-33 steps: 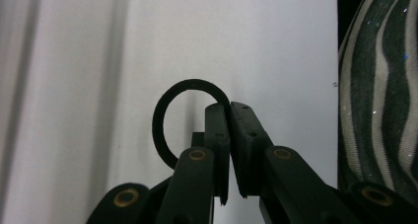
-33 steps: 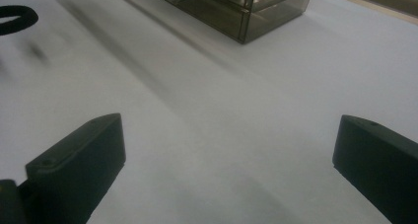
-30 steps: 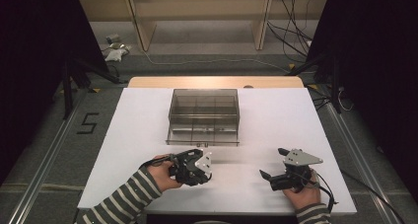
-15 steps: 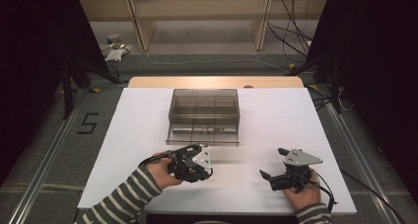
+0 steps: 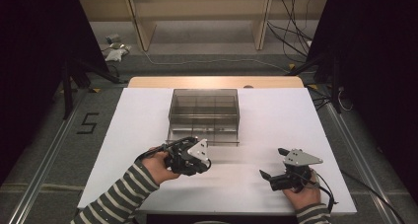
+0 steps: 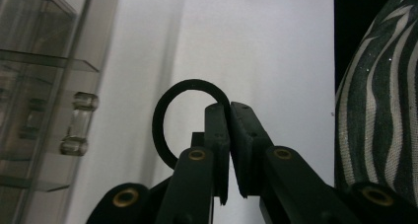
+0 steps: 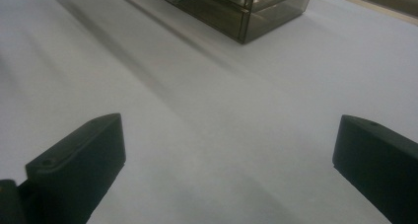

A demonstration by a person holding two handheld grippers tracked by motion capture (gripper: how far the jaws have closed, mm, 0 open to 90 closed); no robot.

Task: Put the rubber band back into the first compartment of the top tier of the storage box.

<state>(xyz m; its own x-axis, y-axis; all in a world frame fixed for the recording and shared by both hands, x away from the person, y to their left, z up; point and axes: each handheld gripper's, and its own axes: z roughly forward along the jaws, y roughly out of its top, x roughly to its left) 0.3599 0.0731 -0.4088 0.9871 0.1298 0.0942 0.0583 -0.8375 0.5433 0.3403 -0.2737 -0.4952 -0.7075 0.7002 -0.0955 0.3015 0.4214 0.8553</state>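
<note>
Two grippers: my left gripper pinches a black ring beside the clear drawer box, my right gripper rests wide open, empty; next, I judge, an open drawer.

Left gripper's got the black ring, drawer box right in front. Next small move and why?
Probably ease the left gripper, shut on the black ring, toward the drawer box: the ring is already pinched, the clear drawer knob sits close beside it, and the right gripper rests open.
</note>
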